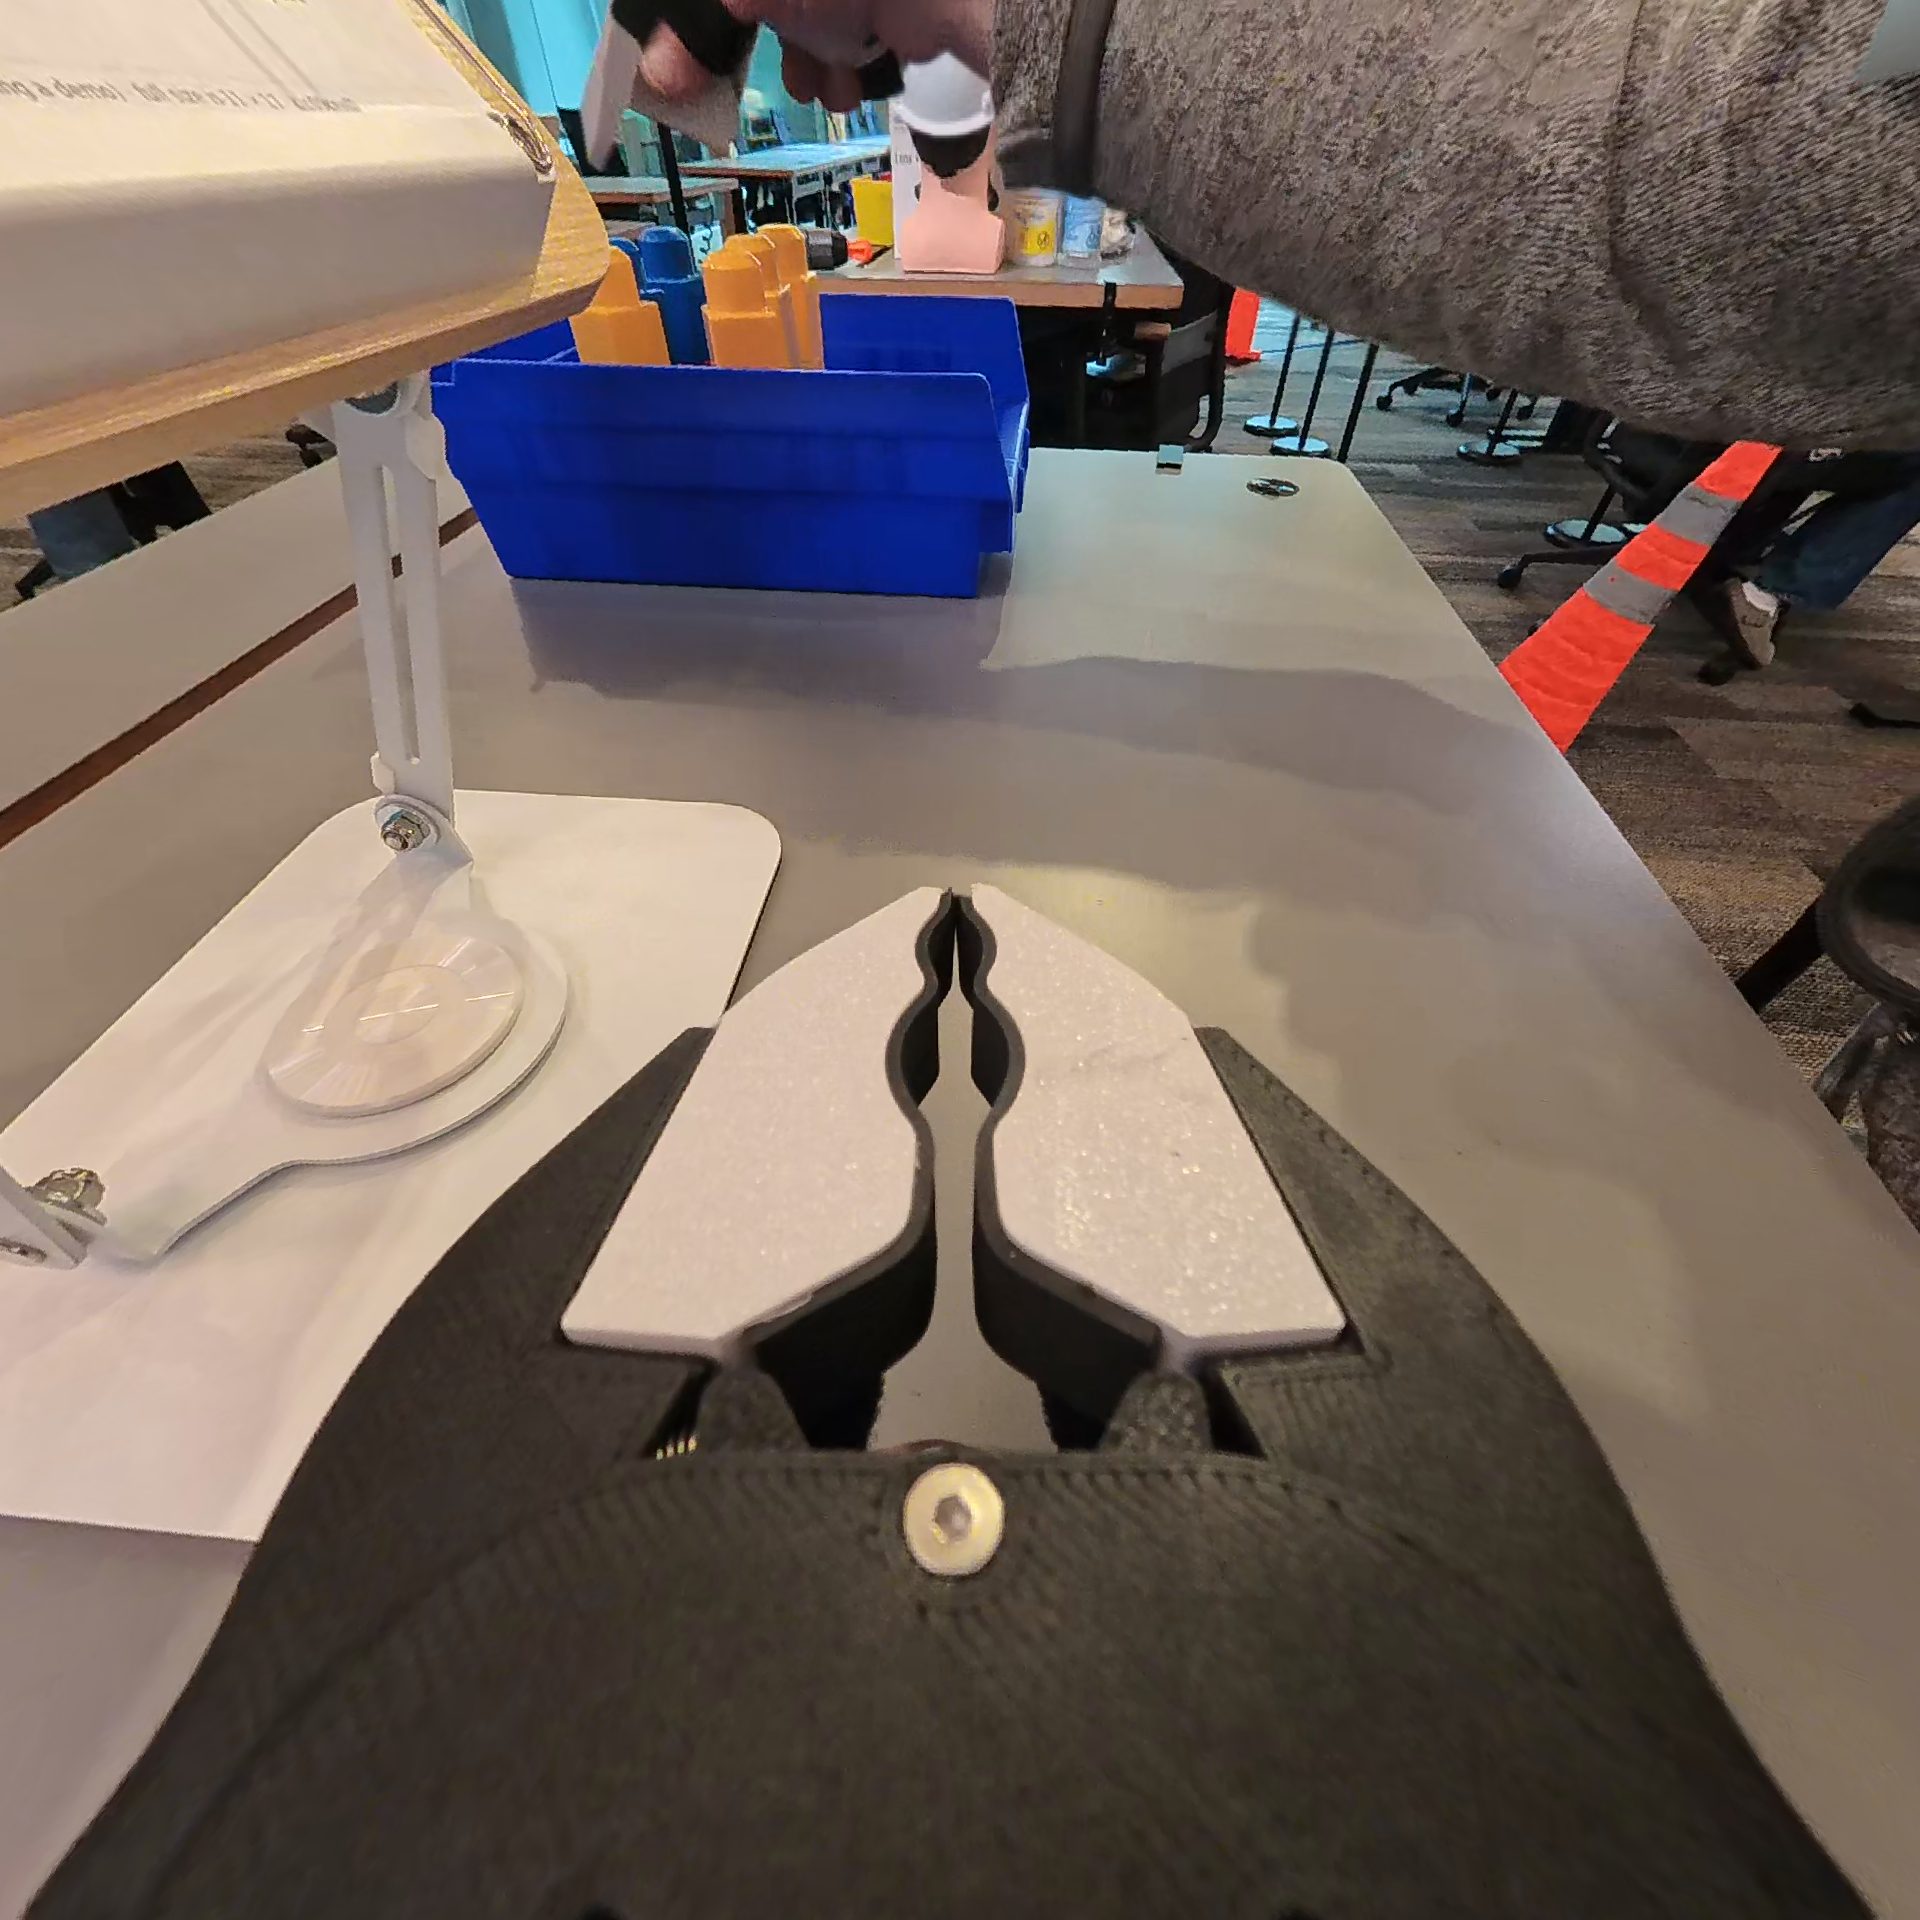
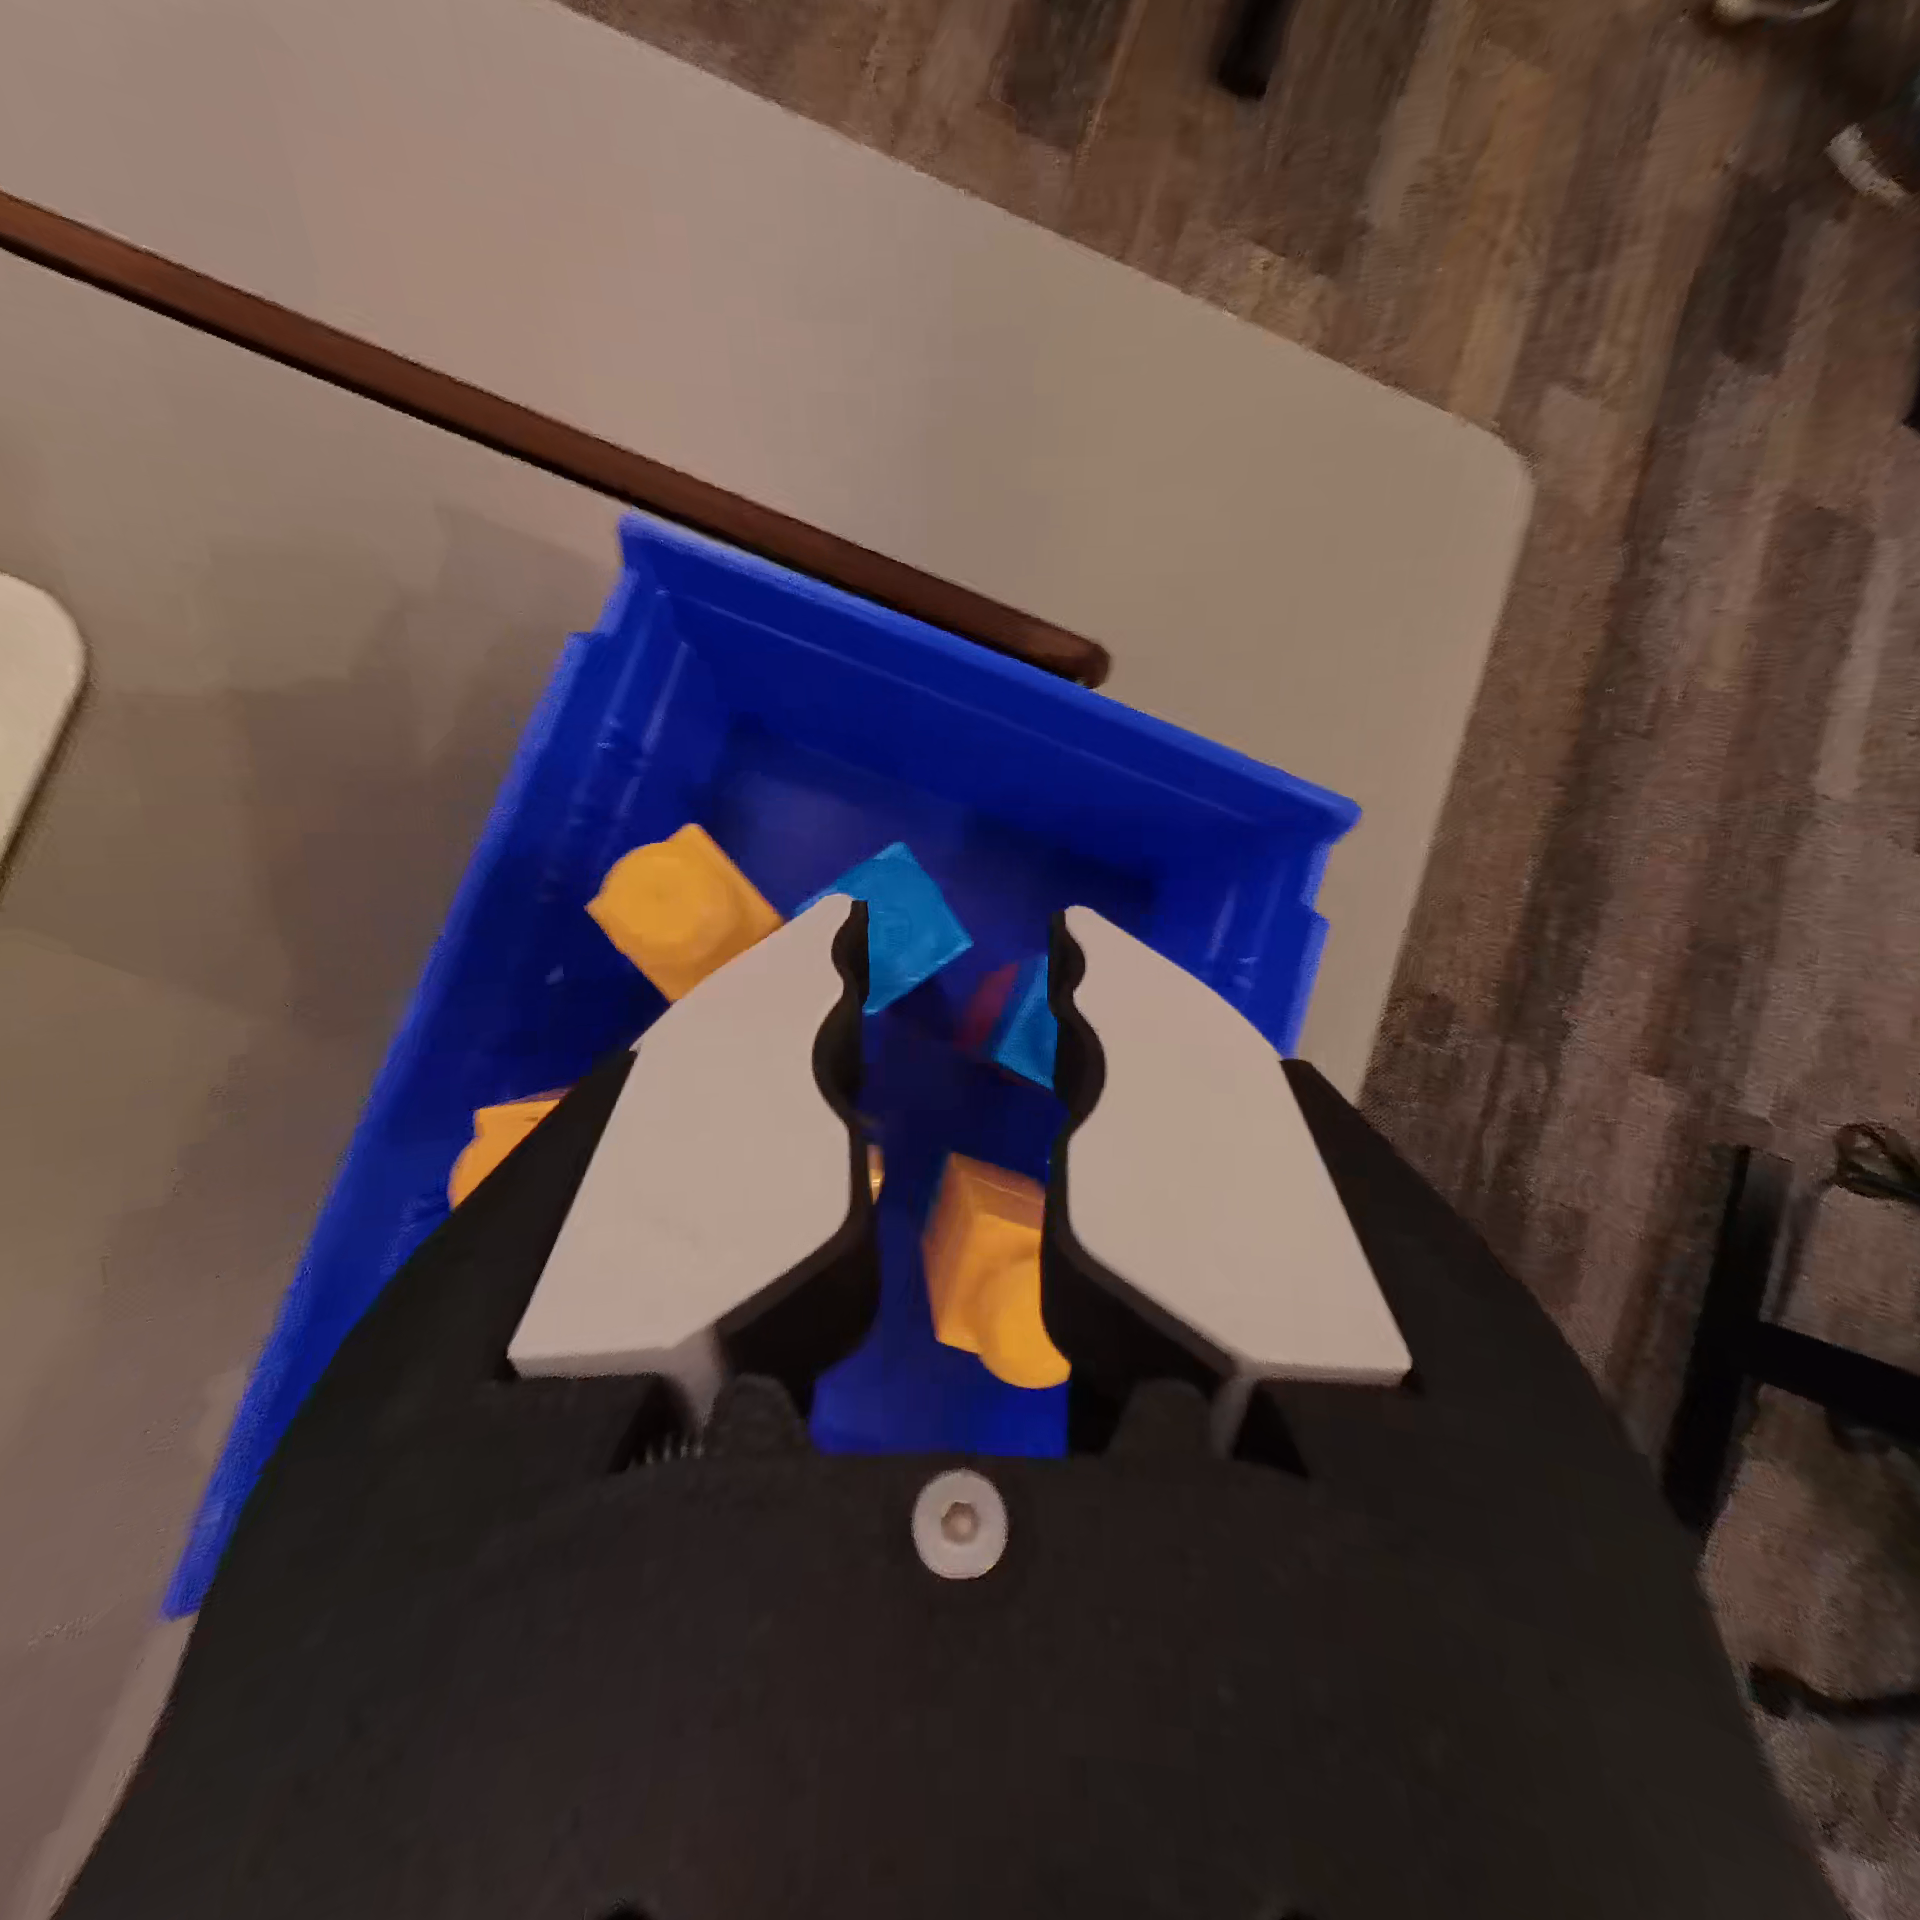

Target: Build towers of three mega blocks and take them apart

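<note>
The left tongs (image 1: 962, 896) hang low over the grey table (image 1: 1195, 748), tips together with nothing between them, aimed toward the blue bin (image 1: 748, 488) at the far end. The right tongs (image 2: 956, 914) point down into that bin (image 2: 1039, 727) from above, fingers apart with nothing clamped; blocks show through the gap but sit lower down, and neither pad presses on any of them.

All the blocks are in the bin. From the left view, 3 orange blocks (image 1: 748, 301) and 1 blue block (image 1: 665, 281) stand upright, long axis vertical, studs up, rising above the rim. From above, an orange block (image 2: 675, 914) and a light blue block (image 2: 904, 925) show their stud ends toward the camera near the bin's far wall. Another orange block (image 2: 992, 1268) lies on its side on the bin floor, long axis running roughly along the tongs. A further blue block (image 2: 1029, 1029) sits just beside the right finger; its direction is unclear.

A white stand (image 1: 416, 665) rises from a white base left of the left tongs
</note>
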Demonstrator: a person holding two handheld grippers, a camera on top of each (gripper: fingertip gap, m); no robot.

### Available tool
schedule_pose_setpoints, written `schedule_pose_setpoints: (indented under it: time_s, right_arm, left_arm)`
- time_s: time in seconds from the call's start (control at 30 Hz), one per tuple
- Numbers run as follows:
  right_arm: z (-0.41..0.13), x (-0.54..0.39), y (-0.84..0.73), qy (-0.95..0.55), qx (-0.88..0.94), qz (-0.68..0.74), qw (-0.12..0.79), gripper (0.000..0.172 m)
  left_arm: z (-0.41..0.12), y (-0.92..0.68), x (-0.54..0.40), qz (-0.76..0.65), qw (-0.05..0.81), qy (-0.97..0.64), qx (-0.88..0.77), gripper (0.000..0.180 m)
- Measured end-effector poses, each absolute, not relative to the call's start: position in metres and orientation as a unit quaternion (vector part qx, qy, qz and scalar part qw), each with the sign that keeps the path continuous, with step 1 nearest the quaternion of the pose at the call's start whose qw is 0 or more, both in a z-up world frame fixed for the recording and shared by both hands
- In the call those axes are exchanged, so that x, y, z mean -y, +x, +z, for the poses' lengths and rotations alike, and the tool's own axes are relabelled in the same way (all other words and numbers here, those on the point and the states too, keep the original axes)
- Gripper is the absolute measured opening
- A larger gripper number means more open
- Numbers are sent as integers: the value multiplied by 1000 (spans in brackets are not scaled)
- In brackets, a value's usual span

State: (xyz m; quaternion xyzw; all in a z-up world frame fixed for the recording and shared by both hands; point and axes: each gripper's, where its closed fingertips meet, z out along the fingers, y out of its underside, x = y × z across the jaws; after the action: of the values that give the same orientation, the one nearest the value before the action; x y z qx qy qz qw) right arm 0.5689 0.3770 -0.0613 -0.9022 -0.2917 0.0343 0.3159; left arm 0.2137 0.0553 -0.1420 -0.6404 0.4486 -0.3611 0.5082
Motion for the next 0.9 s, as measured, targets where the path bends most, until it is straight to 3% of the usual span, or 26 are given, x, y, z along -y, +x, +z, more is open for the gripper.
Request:
schedule_pose_setpoints:
  time_s: [0.1,0.23,0.63,0.9]
  right_arm:
    - [-68,-377,559,-914,278,41,292,29]
    - [-75,-381,557,-925,254,38,281,38]
    - [-97,-377,561,-952,191,56,232,42]
    - [-103,-380,556,-954,181,58,233,29]
  left_arm:
    - [-142,214,-56,-359,508,-641,-449,0]
    - [-142,213,-55,-360,509,-640,-450,0]
    - [-138,213,-52,-363,512,-633,-453,0]
    - [-137,214,-51,-364,513,-631,-455,0]
